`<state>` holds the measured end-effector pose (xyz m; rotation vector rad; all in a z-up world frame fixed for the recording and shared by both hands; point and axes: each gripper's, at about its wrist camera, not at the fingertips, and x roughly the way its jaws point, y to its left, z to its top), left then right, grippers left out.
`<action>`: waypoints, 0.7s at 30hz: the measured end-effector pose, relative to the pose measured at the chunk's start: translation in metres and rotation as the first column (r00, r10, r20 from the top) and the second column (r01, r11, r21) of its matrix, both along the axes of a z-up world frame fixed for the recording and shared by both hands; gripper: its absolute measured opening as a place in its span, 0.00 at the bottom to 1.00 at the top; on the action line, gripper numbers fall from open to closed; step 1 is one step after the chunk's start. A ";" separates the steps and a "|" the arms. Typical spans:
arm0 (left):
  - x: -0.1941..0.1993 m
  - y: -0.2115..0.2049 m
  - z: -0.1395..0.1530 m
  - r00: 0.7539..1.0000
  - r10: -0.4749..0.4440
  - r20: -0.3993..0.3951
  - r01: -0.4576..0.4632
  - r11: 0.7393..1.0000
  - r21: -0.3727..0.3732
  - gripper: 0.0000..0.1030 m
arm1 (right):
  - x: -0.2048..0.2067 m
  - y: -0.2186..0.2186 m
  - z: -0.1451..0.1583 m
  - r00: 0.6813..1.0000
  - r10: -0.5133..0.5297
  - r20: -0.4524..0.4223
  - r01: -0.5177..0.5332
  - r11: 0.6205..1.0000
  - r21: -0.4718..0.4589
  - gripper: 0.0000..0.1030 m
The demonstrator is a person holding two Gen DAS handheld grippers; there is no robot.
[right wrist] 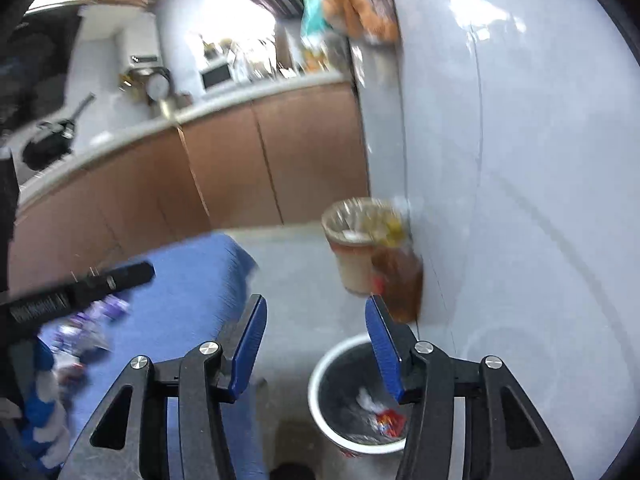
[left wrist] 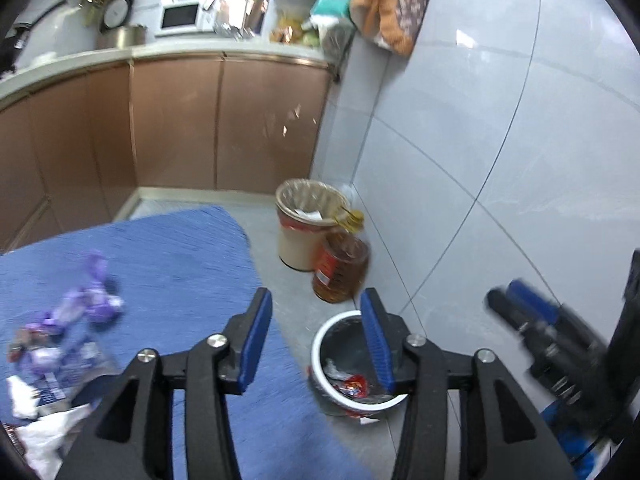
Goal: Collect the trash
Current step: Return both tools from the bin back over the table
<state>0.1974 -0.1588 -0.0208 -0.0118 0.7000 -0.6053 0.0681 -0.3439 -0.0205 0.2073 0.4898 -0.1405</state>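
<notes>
The landmark here is the small round bin with a white rim and dark inside (left wrist: 356, 364) (right wrist: 352, 392), standing on the grey floor close to the pale tiled wall (left wrist: 500, 160). Inside it lie a red printed wrapper (left wrist: 352, 385) (right wrist: 388, 420) and a scrap of white paper (right wrist: 366, 398). The left hand-held gripper (left wrist: 316, 340) hangs just left of and above the bin with its blue-padded jaws spread wide and nothing between them; its right finger overlaps the bin's rim in the left wrist view. The right hand-held gripper (right wrist: 316, 344) is likewise wide apart and empty, above the bin's left edge. Left of the bin is the blue cloth-covered tabletop (left wrist: 192, 272) (right wrist: 188, 300), and at its far side from the bin sit crumpled purple wrappers (left wrist: 88, 300) (right wrist: 100, 312) and white paper scraps (left wrist: 24, 396), all blurred. Beyond the bin, against the wall, stands an amber plastic oil bottle with a red label (left wrist: 340, 268) (right wrist: 396, 280), touching a taller cream bin lined with a clear bag (left wrist: 304, 224) (right wrist: 356, 244). Behind these run brown cabinet doors (left wrist: 172, 120)
</notes>
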 end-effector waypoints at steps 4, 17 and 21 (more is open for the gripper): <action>-0.024 0.051 0.027 0.996 0.056 0.075 -0.055 0.998 -0.017 0.49 | -0.017 0.031 0.040 0.995 0.051 0.083 -0.048 0.998 -0.042 0.53; -0.087 0.208 0.090 0.932 0.257 0.257 -0.257 0.966 -0.031 0.68 | -0.066 0.114 0.110 0.949 0.221 0.225 -0.195 0.972 -0.133 0.61; -0.097 0.245 0.096 0.921 0.281 0.269 -0.288 0.957 -0.015 0.68 | -0.080 0.128 0.120 0.934 0.258 0.248 -0.232 0.964 -0.131 0.61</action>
